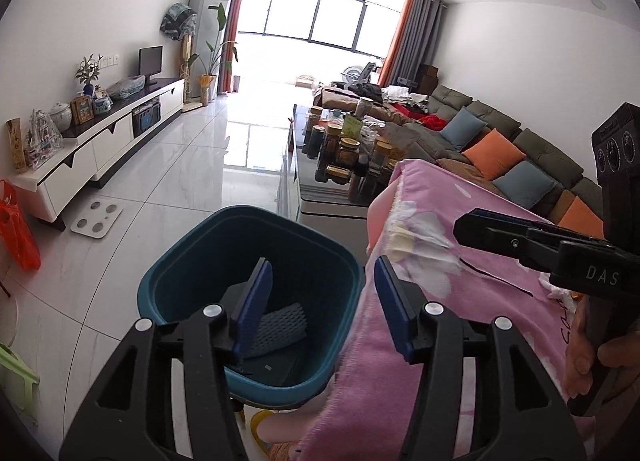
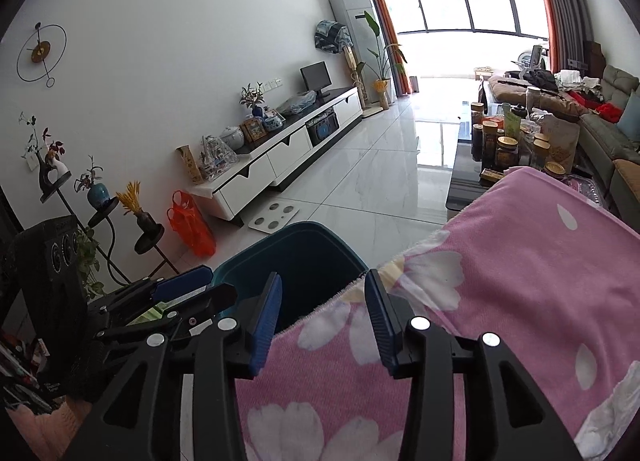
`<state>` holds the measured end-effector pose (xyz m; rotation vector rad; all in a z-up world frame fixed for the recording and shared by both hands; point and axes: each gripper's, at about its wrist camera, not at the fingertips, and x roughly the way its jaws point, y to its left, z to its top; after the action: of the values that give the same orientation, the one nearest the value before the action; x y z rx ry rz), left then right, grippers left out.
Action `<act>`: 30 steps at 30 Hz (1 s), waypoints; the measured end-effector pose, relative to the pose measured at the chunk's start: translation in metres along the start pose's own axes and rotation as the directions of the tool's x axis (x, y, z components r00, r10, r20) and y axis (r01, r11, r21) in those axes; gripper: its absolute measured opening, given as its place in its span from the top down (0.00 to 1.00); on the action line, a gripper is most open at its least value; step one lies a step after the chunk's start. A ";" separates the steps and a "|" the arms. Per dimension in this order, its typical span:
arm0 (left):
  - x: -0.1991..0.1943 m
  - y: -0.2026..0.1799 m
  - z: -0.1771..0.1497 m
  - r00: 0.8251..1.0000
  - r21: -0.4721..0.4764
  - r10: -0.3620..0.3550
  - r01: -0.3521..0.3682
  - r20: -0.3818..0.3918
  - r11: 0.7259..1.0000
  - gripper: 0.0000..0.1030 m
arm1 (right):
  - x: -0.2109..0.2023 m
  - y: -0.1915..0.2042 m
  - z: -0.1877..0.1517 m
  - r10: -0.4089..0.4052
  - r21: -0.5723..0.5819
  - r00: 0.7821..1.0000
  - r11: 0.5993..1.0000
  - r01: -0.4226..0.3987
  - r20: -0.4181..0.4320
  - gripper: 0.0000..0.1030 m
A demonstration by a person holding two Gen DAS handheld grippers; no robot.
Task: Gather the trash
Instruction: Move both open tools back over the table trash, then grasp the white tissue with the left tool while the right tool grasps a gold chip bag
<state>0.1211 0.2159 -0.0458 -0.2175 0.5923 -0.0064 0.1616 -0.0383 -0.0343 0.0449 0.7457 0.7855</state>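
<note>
My work surface and the floor beside it

I'm at a table draped in a pink, white-flowered fleece blanket (image 2: 520, 281); crumpled white tissue (image 1: 558, 289) lies on it at three o'clock in my left view. The glossy white tiled floor (image 1: 180, 181) carries a teal plastic square-mouthed bin (image 1: 188, 257) at six o'clock, touching the blanket's edge, a white bathroom scale (image 1: 96, 219) at nine, and an orange plastic bag (image 2: 190, 227) near the white TV cabinet (image 1: 92, 157).

A home's living room — long sofa (image 1: 500, 141) with cushions, white TV cabinet (image 2: 280, 157), wall clock (image 2: 40, 51), potted plants (image 2: 380, 57).
</note>
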 end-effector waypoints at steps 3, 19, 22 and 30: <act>-0.003 -0.040 -0.002 0.997 0.062 -0.079 0.078 0.005 0.995 0.42 | -0.037 -0.014 -0.013 -0.050 0.001 0.998 0.999 0.050 0.038 0.58; 0.036 -0.219 -0.039 0.927 0.280 -0.331 0.370 -0.177 0.886 0.36 | -0.223 -0.099 -0.111 -0.420 0.236 0.891 0.896 0.377 0.170 0.51; 0.043 -0.238 -0.039 0.921 0.312 -0.339 0.384 -0.191 0.869 0.33 | -0.242 -0.114 -0.127 -0.477 0.281 0.863 0.862 0.422 0.166 0.43; 0.068 -0.278 -0.035 0.912 0.372 -0.315 0.397 -0.264 0.839 0.32 | -0.256 -0.158 -0.167 -0.490 0.405 0.864 0.817 0.410 0.114 0.42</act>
<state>0.1737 -0.0673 -0.0544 0.0978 0.7218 -0.5235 0.0357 -0.3584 -0.0553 0.2784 0.6529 0.1673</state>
